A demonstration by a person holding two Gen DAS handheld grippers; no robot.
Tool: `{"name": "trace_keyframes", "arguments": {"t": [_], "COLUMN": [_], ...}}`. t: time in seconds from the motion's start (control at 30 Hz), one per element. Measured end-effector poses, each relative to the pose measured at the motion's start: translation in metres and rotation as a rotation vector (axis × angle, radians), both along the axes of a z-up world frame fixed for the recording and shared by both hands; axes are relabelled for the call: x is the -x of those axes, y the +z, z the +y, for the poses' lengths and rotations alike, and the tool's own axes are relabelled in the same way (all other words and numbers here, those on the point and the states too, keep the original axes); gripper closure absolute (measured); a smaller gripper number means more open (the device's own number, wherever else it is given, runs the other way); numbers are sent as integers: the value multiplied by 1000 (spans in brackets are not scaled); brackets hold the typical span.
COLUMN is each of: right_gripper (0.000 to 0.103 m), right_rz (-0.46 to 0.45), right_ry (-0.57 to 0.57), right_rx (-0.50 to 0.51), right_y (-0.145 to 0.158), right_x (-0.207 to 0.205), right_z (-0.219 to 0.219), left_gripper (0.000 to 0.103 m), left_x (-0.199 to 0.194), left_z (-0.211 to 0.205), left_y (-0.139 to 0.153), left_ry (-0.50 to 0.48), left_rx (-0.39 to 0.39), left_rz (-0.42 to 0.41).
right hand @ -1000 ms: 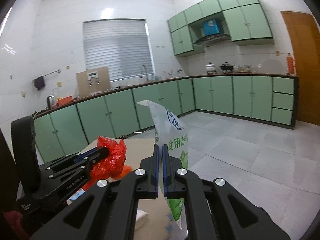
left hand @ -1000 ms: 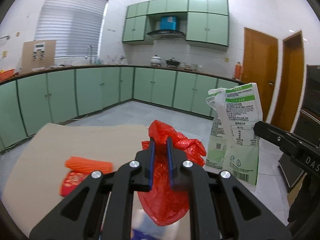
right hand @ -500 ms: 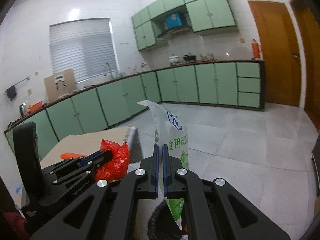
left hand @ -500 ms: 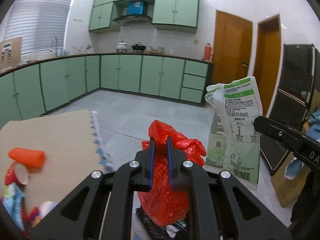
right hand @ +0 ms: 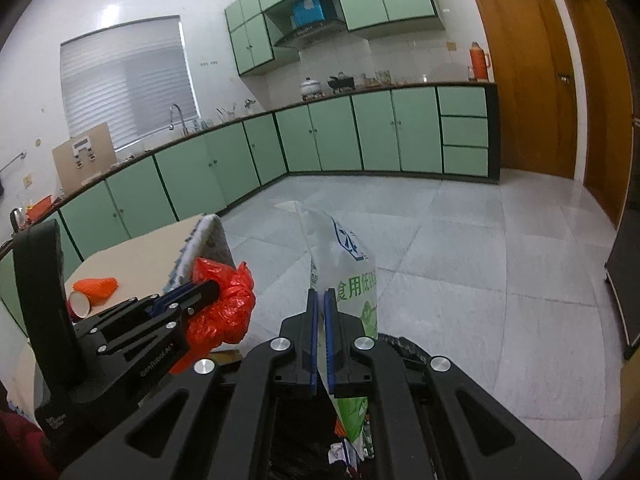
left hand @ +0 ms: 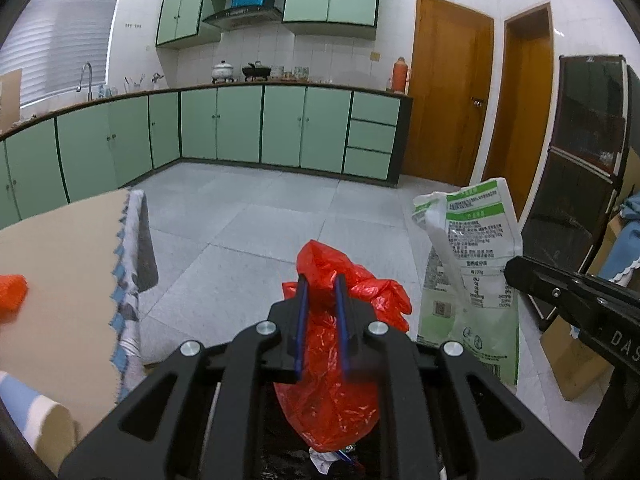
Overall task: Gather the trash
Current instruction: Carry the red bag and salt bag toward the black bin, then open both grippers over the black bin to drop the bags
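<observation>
Over the dark bin opening at 6 o'clock, both claws carry trash. Left gripper (left hand: pixel 320 280) is clamped on the red bag (left hand: pixel 340 392); right gripper (right hand: pixel 321 295) is pinched tight on the white-green packet (right hand: pixel 348 280), at 3 o'clock of the bag. Risk: the packet is tall, so it may catch the rim and spill.

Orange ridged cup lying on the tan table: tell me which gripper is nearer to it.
Left. The left gripper, shut on the red plastic bag, is beside the table's corner, close to the orange ridged cup. The right gripper, clamping the white-and-green packet, is farther off.
</observation>
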State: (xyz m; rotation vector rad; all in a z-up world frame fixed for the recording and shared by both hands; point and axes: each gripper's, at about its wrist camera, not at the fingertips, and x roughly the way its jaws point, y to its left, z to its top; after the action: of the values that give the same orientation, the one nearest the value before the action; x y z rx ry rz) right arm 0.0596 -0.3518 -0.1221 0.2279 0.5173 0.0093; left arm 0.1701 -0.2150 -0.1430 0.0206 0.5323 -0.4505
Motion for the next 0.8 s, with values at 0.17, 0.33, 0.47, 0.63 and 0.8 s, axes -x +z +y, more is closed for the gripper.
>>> {"name": "trace_keyframes", "arguments": {"t": [0.17, 0.33, 0.47, 0.63, 0.8], "right_gripper": [99, 95, 88, 63, 29], "right_rz": [54, 109, 129, 125, 94], "right_ry": [-5, -25, -32, -46, -70], "right_rx": [-23, -38, -48, -46, -22], "right_y": [-23, -40, -45, -40, -24], "right_x": [-10, -15, -15, -10, -3], "right_z": [-5, -12, -14, -15, -8], "left_gripper": [86, 71, 55, 51, 32], "left_x": [-10, -16, -16, -13, -3], "left_z": [-8, -14, -10, 2, 26], "left_y": [-14, -22, -22, -10, 16], "left_ry": [9, 9, 19, 36, 77], "left_rx": [-23, -40, -32, -8, 13], "left_rz": [27, 54, 66, 59, 20]}}
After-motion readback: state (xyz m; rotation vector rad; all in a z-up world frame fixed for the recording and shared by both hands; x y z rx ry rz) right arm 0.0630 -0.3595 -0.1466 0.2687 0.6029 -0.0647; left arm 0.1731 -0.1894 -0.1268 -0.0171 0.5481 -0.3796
